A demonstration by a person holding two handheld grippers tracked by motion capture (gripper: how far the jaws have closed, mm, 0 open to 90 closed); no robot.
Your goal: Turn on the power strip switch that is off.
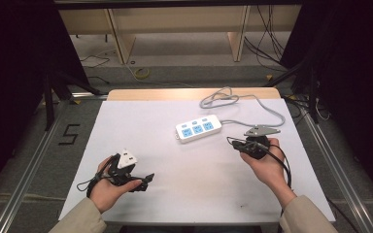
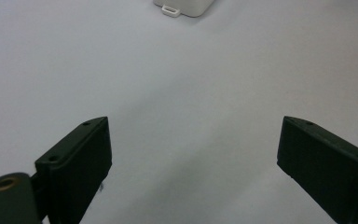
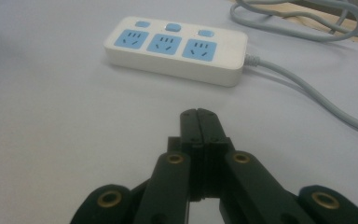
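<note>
power strip (image 3: 176, 49) lay just ahead of my closed right gripper (image 3: 199, 116).
its long axis ran crosswise to those tips; my left gripper (image 2: 193, 154), jaws wide and empty, sat farther back.

One power strip (image 1: 198, 129) sits just right of centre frame in the high view, and it carries three blue sockets and three blue buttons, one above each socket. One grey cable (image 1: 252, 104) runs off it, looping at the upper right. Two grippers: the left gripper (image 1: 145, 179) at lower left, the right gripper (image 1: 233, 142) at right. One white sheet (image 1: 175, 174) covers one table (image 1: 150, 93).
</note>
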